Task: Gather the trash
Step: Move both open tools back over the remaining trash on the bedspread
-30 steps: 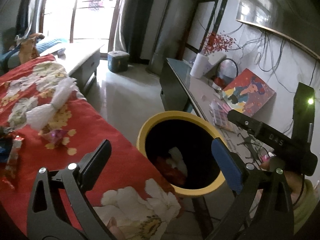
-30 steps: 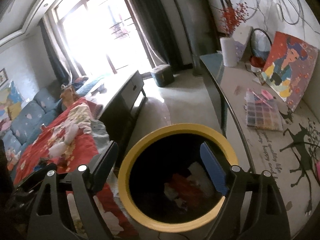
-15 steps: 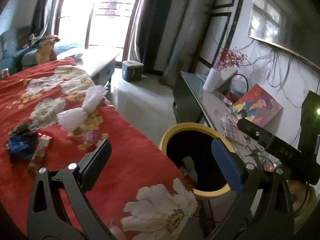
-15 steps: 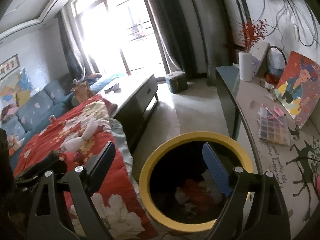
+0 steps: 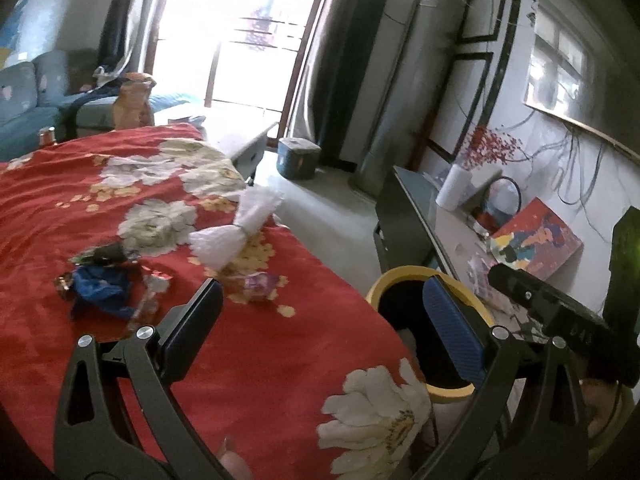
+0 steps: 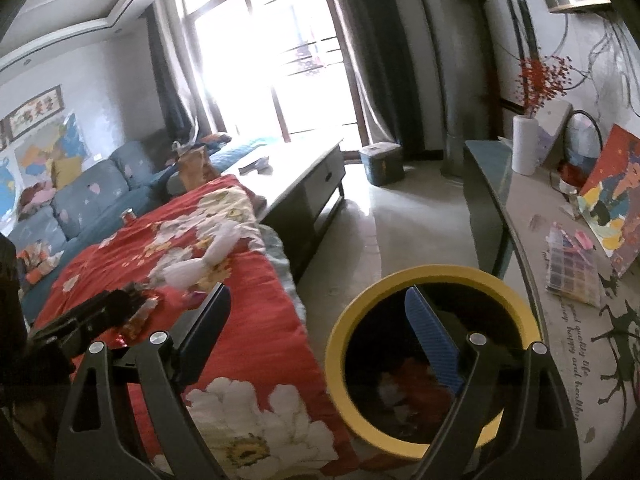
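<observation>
A yellow-rimmed black bin stands by the red flowered cloth, with red and white trash inside; it also shows in the left wrist view. On the cloth lie a white tied bundle, a purple wrapper, a crumpled blue wrapper and a dark foil wrapper. My left gripper is open and empty above the cloth, short of the wrappers. My right gripper is open and empty, between cloth edge and bin. The bundle also shows in the right wrist view.
A long side table at the right holds a white vase, a painting and a bead box. A low TV cabinet, a small teal box and a blue sofa stand beyond.
Both grippers have swung left and up, away from the bin mouth towards the cloth. The wrappers have come into the left wrist view. Both stay open.
</observation>
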Demonstrator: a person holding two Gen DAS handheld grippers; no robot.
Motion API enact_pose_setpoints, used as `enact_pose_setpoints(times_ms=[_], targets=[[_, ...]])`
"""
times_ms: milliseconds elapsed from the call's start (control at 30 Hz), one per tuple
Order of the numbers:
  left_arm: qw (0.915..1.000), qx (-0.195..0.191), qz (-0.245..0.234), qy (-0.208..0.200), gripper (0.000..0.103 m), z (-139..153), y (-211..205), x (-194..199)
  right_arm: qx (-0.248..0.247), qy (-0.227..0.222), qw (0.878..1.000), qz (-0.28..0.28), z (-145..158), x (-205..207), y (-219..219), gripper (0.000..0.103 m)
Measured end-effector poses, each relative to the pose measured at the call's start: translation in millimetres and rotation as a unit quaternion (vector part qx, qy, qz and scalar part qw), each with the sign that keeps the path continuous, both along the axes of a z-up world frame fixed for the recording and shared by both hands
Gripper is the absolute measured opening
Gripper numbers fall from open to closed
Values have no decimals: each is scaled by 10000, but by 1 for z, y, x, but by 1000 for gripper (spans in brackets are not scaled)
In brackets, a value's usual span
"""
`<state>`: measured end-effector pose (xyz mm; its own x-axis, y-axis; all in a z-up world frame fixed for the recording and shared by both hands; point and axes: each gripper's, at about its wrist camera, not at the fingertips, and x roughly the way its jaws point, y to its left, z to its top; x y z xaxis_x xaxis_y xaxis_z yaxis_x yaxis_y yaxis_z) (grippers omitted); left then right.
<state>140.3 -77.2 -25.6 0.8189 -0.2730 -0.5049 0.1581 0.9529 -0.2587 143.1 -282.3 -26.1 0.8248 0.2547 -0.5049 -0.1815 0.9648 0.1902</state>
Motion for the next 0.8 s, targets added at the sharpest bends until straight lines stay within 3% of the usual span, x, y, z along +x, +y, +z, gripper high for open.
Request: enact_pose_setpoints(times_ms=[800], targets=[[9947, -286, 985, -50, 92, 2, 90, -16, -268, 79, 9947, 990, 2, 6, 89, 86]])
